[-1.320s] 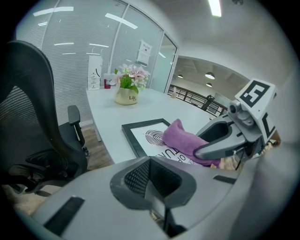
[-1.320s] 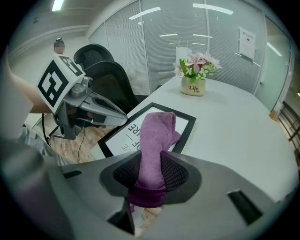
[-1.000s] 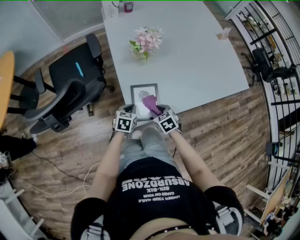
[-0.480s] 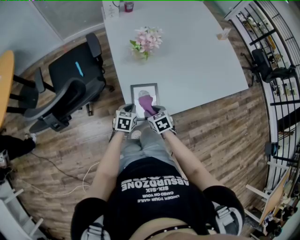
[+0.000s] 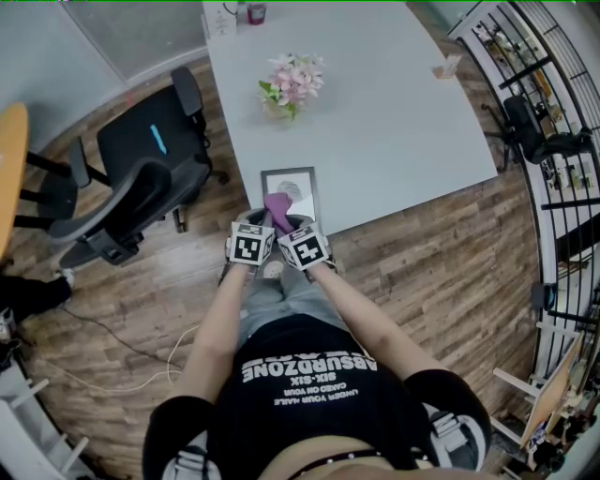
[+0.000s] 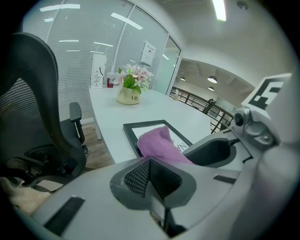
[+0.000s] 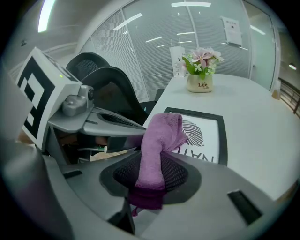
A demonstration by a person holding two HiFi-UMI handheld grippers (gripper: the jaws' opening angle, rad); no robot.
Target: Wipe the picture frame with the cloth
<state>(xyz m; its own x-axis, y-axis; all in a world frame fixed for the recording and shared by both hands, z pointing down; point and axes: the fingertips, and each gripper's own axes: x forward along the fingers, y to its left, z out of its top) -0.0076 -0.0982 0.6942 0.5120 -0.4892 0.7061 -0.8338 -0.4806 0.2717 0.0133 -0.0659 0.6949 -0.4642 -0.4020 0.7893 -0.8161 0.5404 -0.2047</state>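
A black picture frame [image 5: 293, 176] lies flat at the near edge of the white table [image 5: 394, 122]. My right gripper [image 5: 282, 225] is shut on a purple cloth [image 5: 277, 206], which rests on the frame's near left part. In the right gripper view the cloth [image 7: 159, 140] rises from the jaws and droops onto the frame [image 7: 224, 140]. My left gripper [image 5: 255, 223] is shut with nothing in it, just left of the right one at the table's edge. In the left gripper view the cloth [image 6: 157, 143] covers the near part of the frame [image 6: 133, 127].
A pot of pink flowers [image 5: 291, 84] stands in the table's middle, beyond the frame. A black office chair [image 5: 141, 178] stands left of the table. A small cup [image 5: 255, 13] sits at the far end. A small object [image 5: 448, 67] lies near the right edge.
My right gripper has slid left with the cloth over the frame's near part and now stands close beside the left gripper. The left gripper has stayed put.
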